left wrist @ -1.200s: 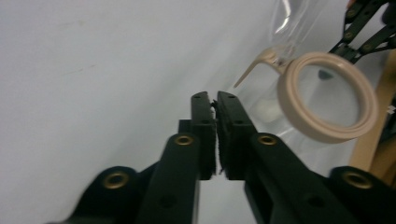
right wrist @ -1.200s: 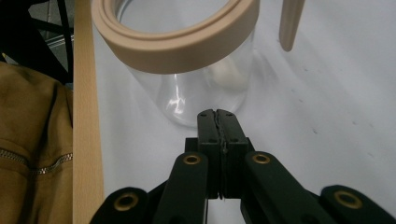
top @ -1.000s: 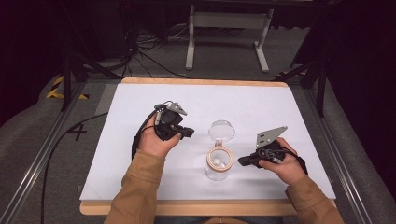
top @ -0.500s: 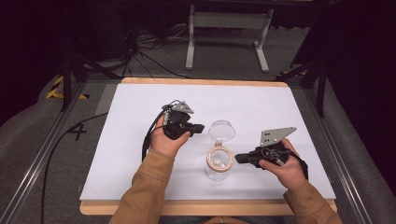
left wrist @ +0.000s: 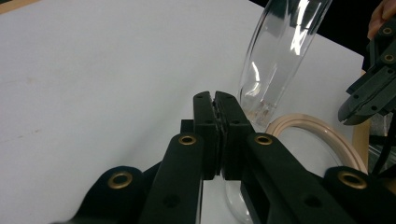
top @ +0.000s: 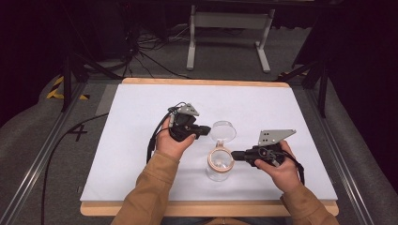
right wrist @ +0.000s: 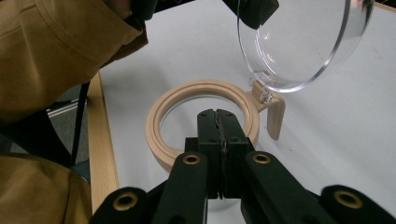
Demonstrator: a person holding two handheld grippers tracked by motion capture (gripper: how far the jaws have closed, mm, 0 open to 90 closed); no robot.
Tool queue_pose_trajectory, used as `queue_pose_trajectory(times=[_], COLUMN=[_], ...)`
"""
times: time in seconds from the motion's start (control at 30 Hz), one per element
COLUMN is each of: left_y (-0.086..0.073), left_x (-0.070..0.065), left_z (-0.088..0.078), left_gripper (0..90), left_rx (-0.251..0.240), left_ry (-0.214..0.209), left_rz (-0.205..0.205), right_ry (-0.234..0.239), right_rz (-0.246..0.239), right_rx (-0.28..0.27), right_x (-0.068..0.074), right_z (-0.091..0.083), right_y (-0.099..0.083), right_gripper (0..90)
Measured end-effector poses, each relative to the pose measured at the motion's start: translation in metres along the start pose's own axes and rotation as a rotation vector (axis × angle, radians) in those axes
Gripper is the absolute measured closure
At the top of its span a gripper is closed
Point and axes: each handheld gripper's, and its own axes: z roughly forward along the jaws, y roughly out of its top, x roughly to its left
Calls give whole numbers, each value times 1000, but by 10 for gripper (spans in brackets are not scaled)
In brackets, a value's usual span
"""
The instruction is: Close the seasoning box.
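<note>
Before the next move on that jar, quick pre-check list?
1. Clear lid swung open, upright on its hinge: ok.
2. Jar standing upright on the white table, beige rim exposed: ok.
3. Left hand-held gripper at the lid's edge, jaws shut with nothing between them: ok.
4. Right hand-held gripper at the rim, jaws shut and empty: ok.
5. Right tips touching the rim: cannot tell.

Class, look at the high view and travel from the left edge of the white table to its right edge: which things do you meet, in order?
Left gripper → clear jar with its beige rim and open clear lid → right gripper, with its grey three-cornered plate further right.
</note>
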Motion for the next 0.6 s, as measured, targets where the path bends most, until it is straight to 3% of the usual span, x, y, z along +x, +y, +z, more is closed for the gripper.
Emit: queue_pose_trajectory(times=[0.43,0.5,0.6], left_y=[0,0,-1], left_x=[-5,-5,-7], left_z=[-2,-5,-7], left_gripper=[881,877,878], left_rx=[26,26,30], left_ry=[-21,-58,-73], left_rz=[35,35,32], right_ry=[1,3,9], right_rz=[13,11,10], right_rx=[-37,-39,-34], right_x=[1,2,3], right_z=[0,0,1], right_y=[3,3,4], right_gripper=[900,900,900])
